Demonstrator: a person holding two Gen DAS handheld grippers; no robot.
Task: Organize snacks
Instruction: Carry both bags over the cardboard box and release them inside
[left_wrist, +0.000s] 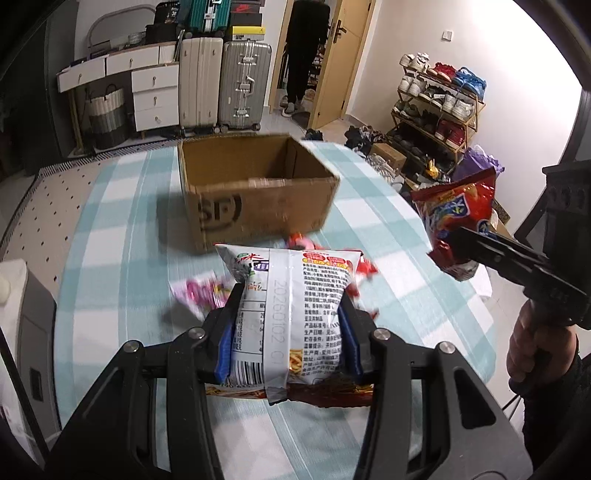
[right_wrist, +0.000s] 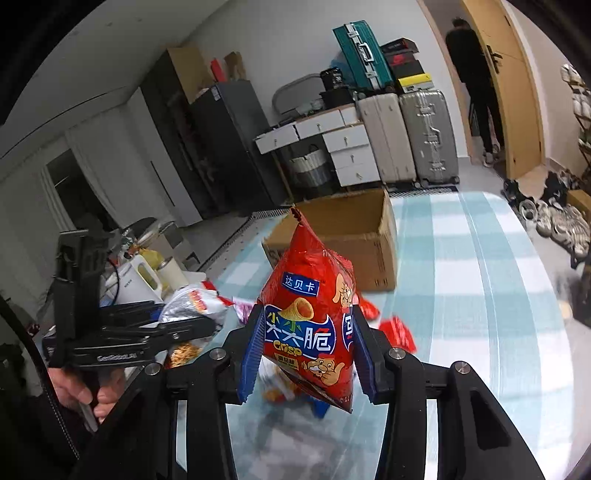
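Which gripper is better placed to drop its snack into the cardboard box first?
Probably left. The left gripper holds the white snack bag pointed straight at the open cardboard box. The right gripper, holding the red crisp bag, sits off to the box's side.

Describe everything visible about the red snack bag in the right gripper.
The red snack bag is a glossy, puffed foil-look packet with a crimped, serrated top seal pointing up. Its front bears a blue label with white Chinese characters, the word "Crisp", a cone-shaped snack picture and cartoon animals. It stands roughly upright, tilted slightly, lifted above the checked tablecloth. The right gripper has its blue-padded jaws pressed against the bag's two sides; nothing else touches it. The cardboard box sits behind it.
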